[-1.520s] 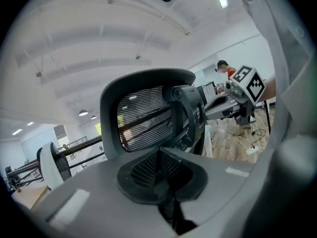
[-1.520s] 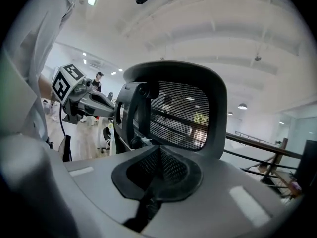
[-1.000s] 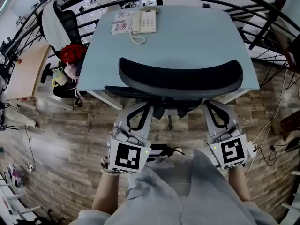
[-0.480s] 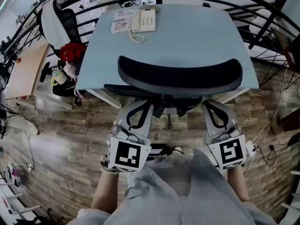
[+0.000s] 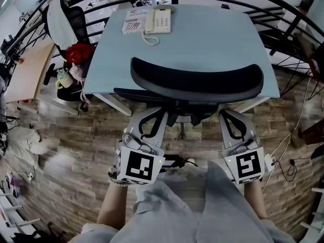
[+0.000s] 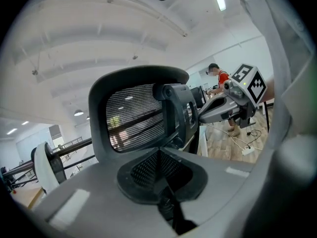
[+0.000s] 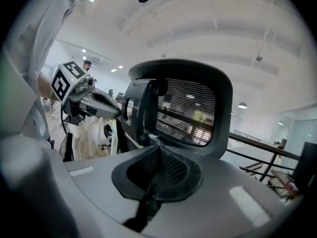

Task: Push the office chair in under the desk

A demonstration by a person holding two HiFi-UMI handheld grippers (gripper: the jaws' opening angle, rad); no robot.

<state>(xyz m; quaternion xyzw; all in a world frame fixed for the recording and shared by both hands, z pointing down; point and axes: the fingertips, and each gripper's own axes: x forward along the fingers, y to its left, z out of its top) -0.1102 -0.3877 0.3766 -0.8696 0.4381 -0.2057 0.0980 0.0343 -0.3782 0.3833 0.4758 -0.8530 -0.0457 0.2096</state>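
Both tools, left gripper (image 5: 151, 117) and right gripper (image 5: 234, 117), remain clenched on nothing just behind the office chair (image 5: 197, 83), unmoved at frame centre against the desk (image 5: 212, 39), so the push appears complete.

The black mesh-backed office chair (image 5: 196, 85) blocks the pale blue desk (image 5: 212, 39) along its near edge; wood-plank floor (image 5: 71, 148) lies open left and right.

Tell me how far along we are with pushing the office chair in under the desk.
Nearly done: the office chair stands with its backrest against the near edge of the desk, with little of the seat showing. In hand: the left gripper and right gripper, both shut and empty, point at the chair's back. Left: perhaps a last nudge, then backing away.
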